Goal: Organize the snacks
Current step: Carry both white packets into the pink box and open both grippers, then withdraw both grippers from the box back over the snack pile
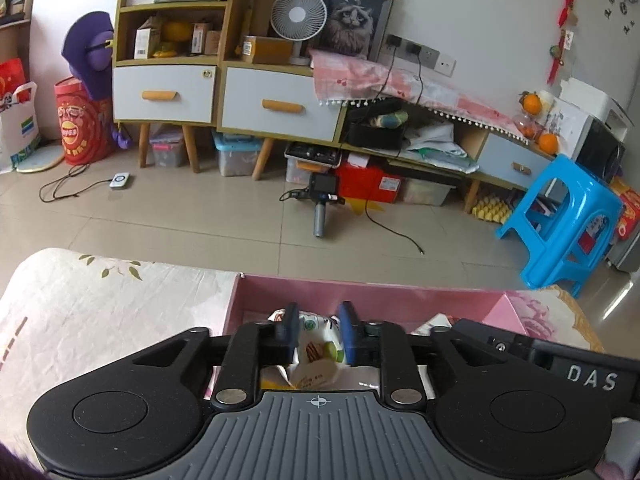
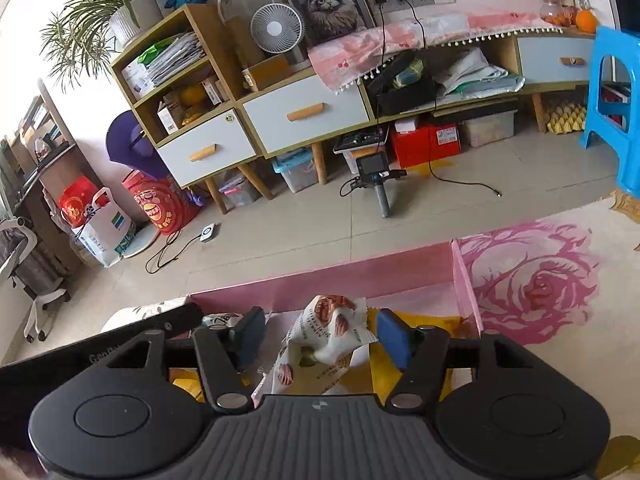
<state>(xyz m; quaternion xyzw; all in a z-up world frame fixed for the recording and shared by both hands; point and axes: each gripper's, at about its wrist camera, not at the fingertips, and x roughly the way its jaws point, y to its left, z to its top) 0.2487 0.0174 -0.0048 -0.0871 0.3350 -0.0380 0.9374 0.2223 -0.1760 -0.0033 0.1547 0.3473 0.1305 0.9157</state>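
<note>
A pink cardboard box (image 1: 360,298) lies on a flowered bedspread (image 1: 100,312), with several snack packets inside. My left gripper (image 1: 319,326) hangs over the box's left part, its fingers a little apart on either side of a white packet with a green patch (image 1: 316,346); the pads do not seem to press on it. My right gripper (image 2: 322,334) is over the box's (image 2: 320,280) right part, jaws wide. Between them a crumpled white packet printed with brown nuts (image 2: 332,326) stands up, clear of the left pad and just by the right one. Yellow packets (image 2: 386,376) lie underneath.
Beyond the box's far wall the bed ends and tiled floor (image 1: 200,220) begins. A blue plastic stool (image 1: 560,216) stands at the right. A low cabinet with drawers (image 1: 280,108) runs along the wall, and a handheld camera (image 1: 320,200) with a cable lies on the floor.
</note>
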